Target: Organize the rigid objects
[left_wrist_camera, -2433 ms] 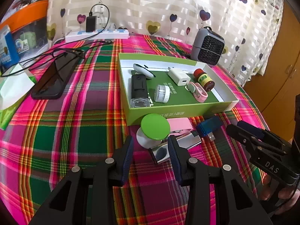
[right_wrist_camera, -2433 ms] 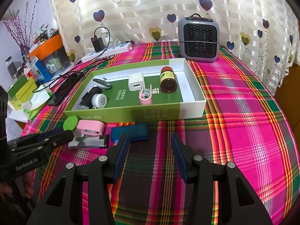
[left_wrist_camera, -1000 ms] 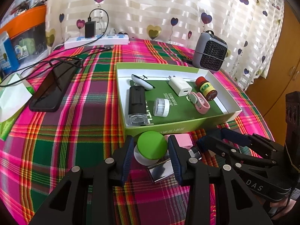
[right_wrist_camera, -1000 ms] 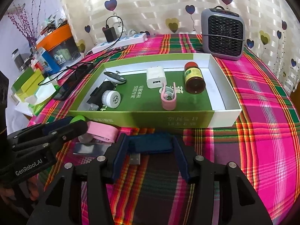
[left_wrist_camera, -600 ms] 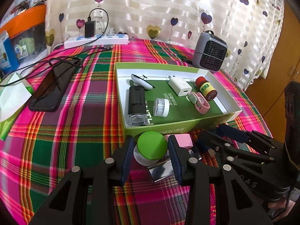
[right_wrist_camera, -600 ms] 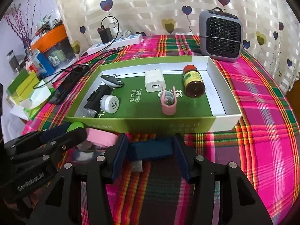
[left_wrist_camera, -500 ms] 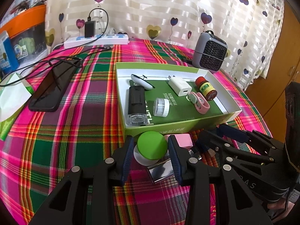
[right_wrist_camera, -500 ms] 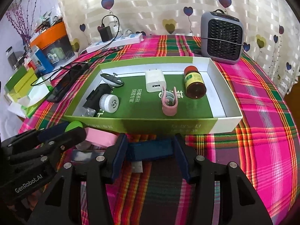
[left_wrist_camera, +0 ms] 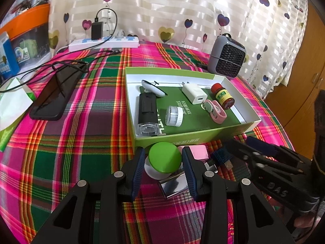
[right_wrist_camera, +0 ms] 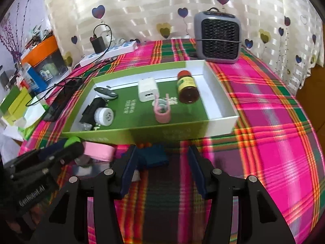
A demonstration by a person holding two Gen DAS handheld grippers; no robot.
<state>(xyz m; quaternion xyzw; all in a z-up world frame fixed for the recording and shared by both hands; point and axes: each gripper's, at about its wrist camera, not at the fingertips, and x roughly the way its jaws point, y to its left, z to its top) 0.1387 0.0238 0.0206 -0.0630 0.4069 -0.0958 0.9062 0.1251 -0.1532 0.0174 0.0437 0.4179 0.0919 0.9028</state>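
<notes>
Two grippers work in front of the green tray. Left gripper straddles the green-lidded jar, contact unclear. Right gripper stands open, blue USB stick crosswise by its left finger. Only the left view shows the plug pointing right.

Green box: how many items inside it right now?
6 in the shallow green cardboard box: black rectangular device, white-and-black oval gadget, white round jar, white square charger, pink loop strap, red-capped brown bottle. Smaller items could be hidden.
</notes>
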